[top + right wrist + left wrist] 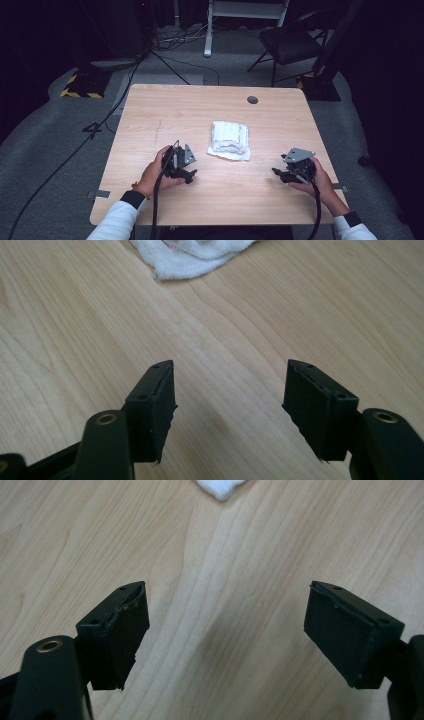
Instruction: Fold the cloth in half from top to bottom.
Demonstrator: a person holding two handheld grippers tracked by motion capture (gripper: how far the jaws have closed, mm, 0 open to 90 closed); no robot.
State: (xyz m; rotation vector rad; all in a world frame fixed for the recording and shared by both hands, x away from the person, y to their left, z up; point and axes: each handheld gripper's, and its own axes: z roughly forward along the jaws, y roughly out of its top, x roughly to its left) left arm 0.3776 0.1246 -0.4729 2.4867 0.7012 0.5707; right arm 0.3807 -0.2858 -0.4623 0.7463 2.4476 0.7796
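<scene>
Both pairs of jaws stand wide apart with nothing but bare wood between them. The left gripper (184, 167) sits at about seven o'clock from the folded white towel (230, 140), its jaws pointed toward two o'clock, so that in the left gripper view one corner of the towel (220, 487) pokes in at twelve o'clock, well clear of the pads (122, 630). The right gripper (287, 172) sits at about four o'clock from the towel, aimed toward ten o'clock; in the right gripper view the cloth's near edge (190, 257) lies at eleven o'clock, apart from the jaws. The towel itself rests a little past the middle of the worktop (165, 112), folded into a thick, neat pad with a thin bottom layer sticking out along its near side. To my eye the hands flank it evenly, one to each side and both nearer the person than the cloth, because a soft, floppy thing like this is best handled from two corners at once; held open and aimed inward, the jaws look ready for that, or just clear of it. Each hand wraps its gripper's body low over the wood, cables trailing back toward the person at six o'clock. Beyond the worktop, at one o'clock, a dark folding chair (290, 42) stands on the grey floor.
</scene>
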